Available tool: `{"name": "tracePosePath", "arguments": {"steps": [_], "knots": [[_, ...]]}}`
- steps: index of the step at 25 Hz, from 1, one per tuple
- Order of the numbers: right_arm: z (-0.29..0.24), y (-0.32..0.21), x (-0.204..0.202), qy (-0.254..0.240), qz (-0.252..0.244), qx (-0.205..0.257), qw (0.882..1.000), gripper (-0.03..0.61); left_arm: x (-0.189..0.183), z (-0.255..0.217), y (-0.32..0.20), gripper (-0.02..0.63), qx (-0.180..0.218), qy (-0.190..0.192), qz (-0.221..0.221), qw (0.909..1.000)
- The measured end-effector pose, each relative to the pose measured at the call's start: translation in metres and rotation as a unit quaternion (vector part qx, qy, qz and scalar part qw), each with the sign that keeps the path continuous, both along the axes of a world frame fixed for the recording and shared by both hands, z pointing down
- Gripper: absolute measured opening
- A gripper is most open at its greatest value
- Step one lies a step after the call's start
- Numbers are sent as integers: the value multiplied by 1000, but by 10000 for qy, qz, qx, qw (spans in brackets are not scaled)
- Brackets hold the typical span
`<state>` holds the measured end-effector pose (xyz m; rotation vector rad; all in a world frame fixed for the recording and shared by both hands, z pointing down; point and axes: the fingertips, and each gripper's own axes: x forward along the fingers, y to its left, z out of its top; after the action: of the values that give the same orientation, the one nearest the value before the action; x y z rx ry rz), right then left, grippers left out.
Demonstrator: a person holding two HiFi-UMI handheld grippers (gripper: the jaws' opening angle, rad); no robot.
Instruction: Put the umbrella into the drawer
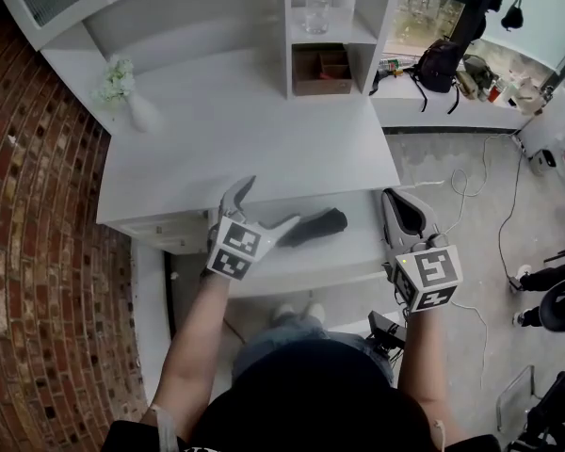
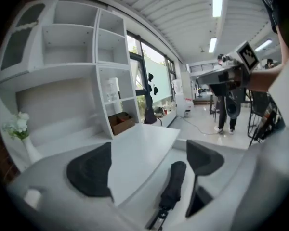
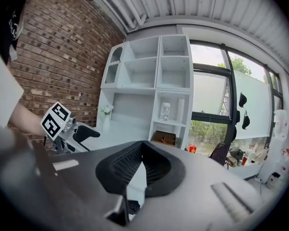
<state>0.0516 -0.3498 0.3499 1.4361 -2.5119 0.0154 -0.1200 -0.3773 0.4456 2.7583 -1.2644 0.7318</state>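
Both forearms reach forward and down from the body, the left arm [image 1: 193,347] holding the left tongs [image 1: 268,205] with jaws spread wide and nothing gripped between them, the right arm [image 1: 419,365] holding the right tongs [image 1: 396,199], well apart, with jaws closed together at the tips.
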Motion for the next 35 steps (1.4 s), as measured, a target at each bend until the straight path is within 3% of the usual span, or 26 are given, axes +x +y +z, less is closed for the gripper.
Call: {"name": "tracePosePath", "arguments": {"steps": [7, 13, 20, 23, 28, 30, 35], "knots": [[-36, 3, -13, 5, -40, 477, 9989, 5, -41, -61, 5, 474, 646, 850, -697, 9918], [-59, 2, -23, -79, -60, 826, 9965, 5, -70, -109, 10, 462, 1295, 1032, -1064, 9804], [-73, -2, -27, -310, -139, 994, 9945, 5, -89, -158, 18, 374, 1969, 1301, -1209, 9642], [-81, -1, -24, -335, -131, 1118, 9931, 5, -88, -174, 25, 313, 2171, 1386, -1171, 9591], [-101, 3, -22, -398, -117, 1372, 9897, 5, -91, -201, 37, 117, 2638, 1569, -1204, 9441], [-107, 4, -22, -441, -99, 1428, 9887, 5, -91, -210, 41, -3, 2864, 1561, -1202, 9376], [-113, 5, -21, -435, -88, 1529, 9873, 5, -85, -215, 46, -4, 3012, 1448, -1083, 9362]]}}
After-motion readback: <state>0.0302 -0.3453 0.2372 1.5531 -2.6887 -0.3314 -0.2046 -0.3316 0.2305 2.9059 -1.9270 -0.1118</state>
